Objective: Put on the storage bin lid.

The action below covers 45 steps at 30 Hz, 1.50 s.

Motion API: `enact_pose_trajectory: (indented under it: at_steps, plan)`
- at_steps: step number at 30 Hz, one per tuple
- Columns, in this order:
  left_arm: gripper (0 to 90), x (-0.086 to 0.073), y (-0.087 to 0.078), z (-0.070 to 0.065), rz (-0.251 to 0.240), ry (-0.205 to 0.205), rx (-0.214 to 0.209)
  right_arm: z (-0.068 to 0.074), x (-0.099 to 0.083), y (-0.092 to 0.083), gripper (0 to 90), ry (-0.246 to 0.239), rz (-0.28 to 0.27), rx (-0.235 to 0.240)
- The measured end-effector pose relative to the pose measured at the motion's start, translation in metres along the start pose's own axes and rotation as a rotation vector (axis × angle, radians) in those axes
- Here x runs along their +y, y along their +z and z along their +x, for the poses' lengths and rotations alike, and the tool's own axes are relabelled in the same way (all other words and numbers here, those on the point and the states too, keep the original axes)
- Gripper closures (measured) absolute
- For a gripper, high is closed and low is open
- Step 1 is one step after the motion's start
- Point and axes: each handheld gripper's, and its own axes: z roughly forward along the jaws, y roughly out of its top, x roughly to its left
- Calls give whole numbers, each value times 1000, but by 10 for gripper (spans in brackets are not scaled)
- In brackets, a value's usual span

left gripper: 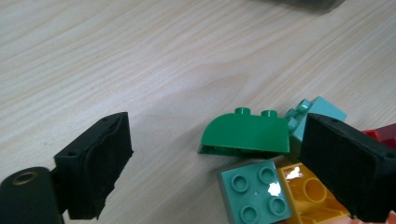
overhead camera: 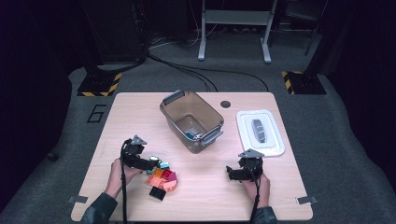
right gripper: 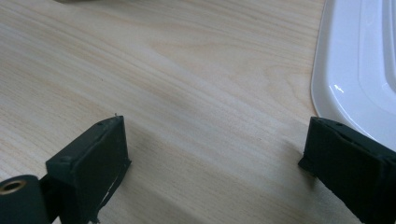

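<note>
Left gripper [left gripper: 215,163] wide over green curved brick [left gripper: 245,133]; centre jaws on its sides before closing. Right gripper [right gripper: 215,158] wide, empty.

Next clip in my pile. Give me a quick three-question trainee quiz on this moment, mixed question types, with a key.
1. True or false: the left claw is clamped on the green brick.
2. Where does the white lid lie? A) on the bin B) flat on the table, to the right of the bin C) under the brick pile
3. What lies between the right claw's jaws?

Key
1. False: its jaws stand open, the brick lies between them untouched.
2. B
3. Only bare table.
</note>
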Motion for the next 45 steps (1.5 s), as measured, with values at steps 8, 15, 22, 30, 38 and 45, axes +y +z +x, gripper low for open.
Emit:
enact_pose_trajectory:
  at_steps: [8,15,22,30,38,45]
  plan:
    - [108,-2,9,-2,10,-25,-36,0,0,0,55,-1,0,0]
    - [99,-2,14,1,18,-28,-24,0,0,0,55,-2,0,0]
    - [218,-4,17,4,18,-24,-30,0,0,0,55,-2,0,0]
    - [268,-6,23,0,27,-32,-33,0,0,0,55,-2,0,0]
    - [408,-7,22,0,27,-26,-35,0,0,0,55,-2,0,0]
    - [427,-7,20,1,18,-19,-39,0,0,0,55,-2,0,0]
